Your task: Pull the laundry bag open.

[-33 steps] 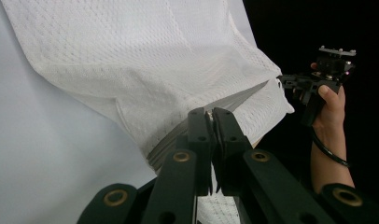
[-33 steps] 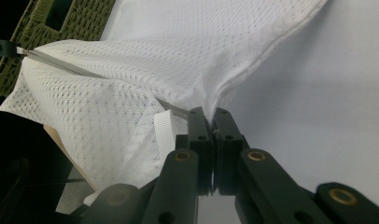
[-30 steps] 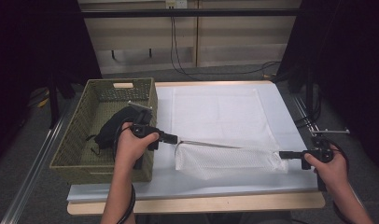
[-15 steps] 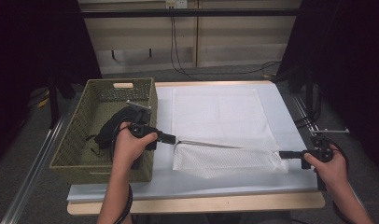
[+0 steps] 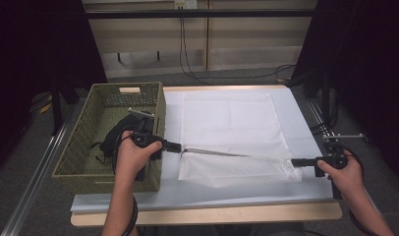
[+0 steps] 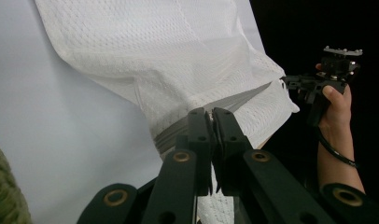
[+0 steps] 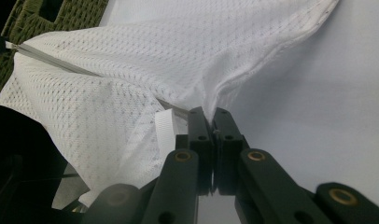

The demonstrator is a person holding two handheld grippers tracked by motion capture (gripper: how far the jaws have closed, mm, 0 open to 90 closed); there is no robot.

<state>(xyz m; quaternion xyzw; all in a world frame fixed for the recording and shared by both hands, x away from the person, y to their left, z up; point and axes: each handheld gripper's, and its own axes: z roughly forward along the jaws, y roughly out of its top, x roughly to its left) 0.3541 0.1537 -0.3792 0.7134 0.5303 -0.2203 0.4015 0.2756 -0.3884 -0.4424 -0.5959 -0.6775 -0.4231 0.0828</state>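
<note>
Grippers clamped on white mesh cloth (image 5: 237, 167): left gripper (image 5: 174, 146) on its left corner, right gripper (image 5: 297, 162) on right, near edge stretched above table (image 5: 197, 191). Barely changed since earlier; fold hangs slightly lower. Basket (image 5: 89, 142) beyond left.

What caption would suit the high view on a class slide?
Two hand-held grippers, left and right, stretch a white mesh cloth taut beside a green basket.

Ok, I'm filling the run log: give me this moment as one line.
left gripper: shut on white cloth | right gripper: shut on cloth | cloth edge stretched between, lifted off table | basket at left
</note>
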